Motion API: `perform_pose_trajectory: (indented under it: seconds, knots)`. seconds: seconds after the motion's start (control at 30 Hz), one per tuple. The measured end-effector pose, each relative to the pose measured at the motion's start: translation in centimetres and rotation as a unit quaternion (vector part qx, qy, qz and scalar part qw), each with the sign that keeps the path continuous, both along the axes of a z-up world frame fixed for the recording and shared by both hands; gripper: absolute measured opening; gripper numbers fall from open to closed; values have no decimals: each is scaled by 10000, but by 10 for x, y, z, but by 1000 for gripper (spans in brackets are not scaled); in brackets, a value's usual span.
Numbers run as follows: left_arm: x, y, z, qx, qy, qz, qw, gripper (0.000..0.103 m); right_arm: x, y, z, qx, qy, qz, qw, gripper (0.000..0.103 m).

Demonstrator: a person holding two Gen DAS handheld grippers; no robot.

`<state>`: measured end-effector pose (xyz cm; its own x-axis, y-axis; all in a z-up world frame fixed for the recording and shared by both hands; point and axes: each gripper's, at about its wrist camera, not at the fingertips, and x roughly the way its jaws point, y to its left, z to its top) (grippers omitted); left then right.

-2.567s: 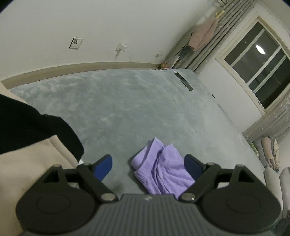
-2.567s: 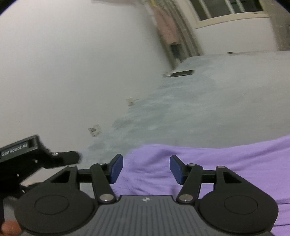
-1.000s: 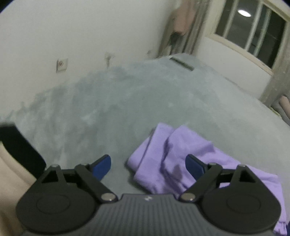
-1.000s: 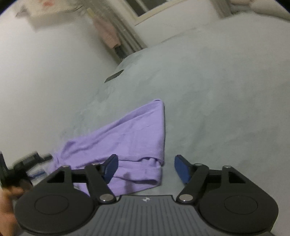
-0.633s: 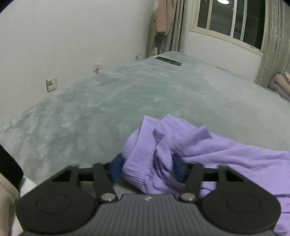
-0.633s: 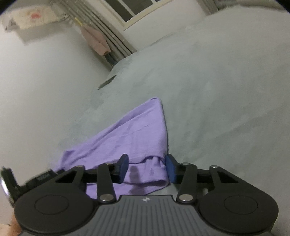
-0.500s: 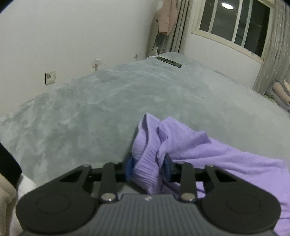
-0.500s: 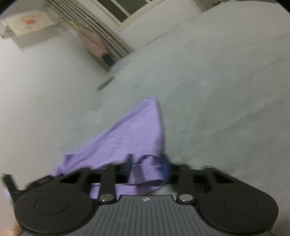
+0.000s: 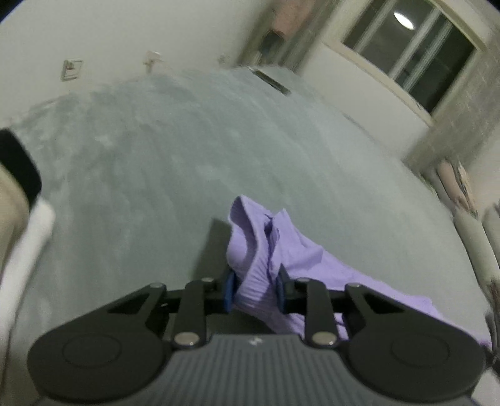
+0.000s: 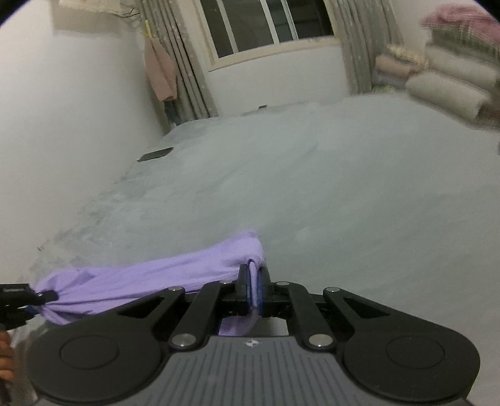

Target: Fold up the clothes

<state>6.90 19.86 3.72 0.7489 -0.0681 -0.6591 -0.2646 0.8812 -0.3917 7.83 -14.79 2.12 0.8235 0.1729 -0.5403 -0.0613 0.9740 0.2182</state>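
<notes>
A purple garment (image 9: pixel 281 246) is held between both grippers above the grey bed cover (image 9: pixel 162 162). My left gripper (image 9: pixel 254 295) is shut on a bunched ribbed end of it, and the cloth trails off to the lower right. In the right wrist view my right gripper (image 10: pixel 253 289) is shut on the other end of the purple garment (image 10: pixel 156 278), which stretches left to the left gripper (image 10: pixel 22 299) at the frame's left edge. The cloth hangs lifted off the bed cover (image 10: pixel 328 193).
A dark flat device (image 10: pixel 155 154) lies on the bed near the far wall, also in the left wrist view (image 9: pixel 271 81). Folded bedding (image 10: pixel 447 84) is stacked at the right. A cream and black garment (image 9: pixel 15 187) lies at the left edge. A window (image 10: pixel 268 22) is beyond.
Both grippers have closed on the ends of the purple garment and lifted it off the bed, stretching it between them.
</notes>
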Motion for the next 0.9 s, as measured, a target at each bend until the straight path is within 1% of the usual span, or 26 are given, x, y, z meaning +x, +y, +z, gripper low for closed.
perform_pose_trajectory:
  seconds: [0.1, 0.13, 0.2, 0.23, 0.27, 0.3, 0.33, 0.37, 0.4, 0.43, 0.47, 0.5, 0.53, 0.57, 0.6, 0.67, 0.73, 0.77, 0.8, 0.83, 0.87, 0.9]
  knots:
    - [-12, -19, 5, 371, -1, -249, 9990, 23, -27, -17, 5, -142, 63, -28, 9999, 5]
    - [-14, -23, 6, 512, -10, -295, 9983, 24, -31, -19, -1, -243, 201, 38, 9995, 5]
    - [-9, -27, 1, 711, 185, -399, 9965, 27, -33, -24, -20, -316, 657, 399, 9965, 6]
    - [-7, -23, -1, 651, 330, -418, 9965, 31, -31, -29, -32, -242, 943, 634, 9932, 6]
    - [-8, -14, 1, 463, 342, -336, 9978, 33, -29, -34, -40, -172, 1111, 782, 9906, 9]
    - [-9, -4, 3, 259, 334, -239, 9988, 33, -27, -39, -41, -97, 1103, 805, 9906, 11]
    - [-10, 5, 6, 55, 325, -142, 9994, 34, -24, -44, -37, -28, 1009, 776, 9919, 25]
    - [-12, 11, 12, 131, 188, -21, 9997, 36, -20, -48, -29, 23, 863, 713, 9937, 44]
    - [-15, 15, 18, 247, 31, 105, 9996, 41, -15, -52, -23, 108, 727, 693, 9949, 51]
    - [-16, 17, 25, 445, -122, 177, 9988, 47, -8, -57, -20, 276, 648, 751, 9947, 57]
    - [-15, 17, 28, 566, -219, 163, 9980, 50, 1, -59, -21, 433, 657, 787, 9938, 57]
    - [-12, 15, 26, 523, -278, 38, 9982, 57, 12, -59, -26, 516, 707, 754, 9933, 57]
    - [-9, 13, 25, 458, -333, -100, 9983, 68, 23, -59, -31, 600, 756, 720, 9927, 57]
    - [-4, 12, 20, 305, -334, -244, 9987, 73, 34, -58, -36, 683, 805, 687, 9920, 57]
    - [2, 11, 14, 155, -280, -331, 9989, 76, 45, -58, -41, 766, 854, 653, 9912, 57]
    - [14, 12, 4, 26, -183, -334, 9993, 76, 66, -57, -51, 932, 952, 586, 9893, 57]
    - [23, 10, -3, 91, -124, -427, 9990, 77, 82, -55, -58, 1195, 990, 698, 9854, 57]
    - [27, 7, -6, 137, -99, -497, 9986, 77, 88, -55, -62, 1308, 1002, 778, 9833, 56]
    - [30, 4, -9, 256, -65, -498, 9984, 74, 92, -54, -66, 1353, 1017, 844, 9820, 55]
    - [33, 1, -11, 386, -31, -490, 9980, 54, 96, -52, -68, 1314, 1028, 878, 9821, 46]
    - [37, -1, -13, 480, 0, -508, 9976, 40, 99, -50, -69, 1214, 1038, 878, 9832, 26]
    - [41, -3, -15, 568, 30, -529, 9970, 24, 103, -47, -71, 1114, 1048, 877, 9843, 18]
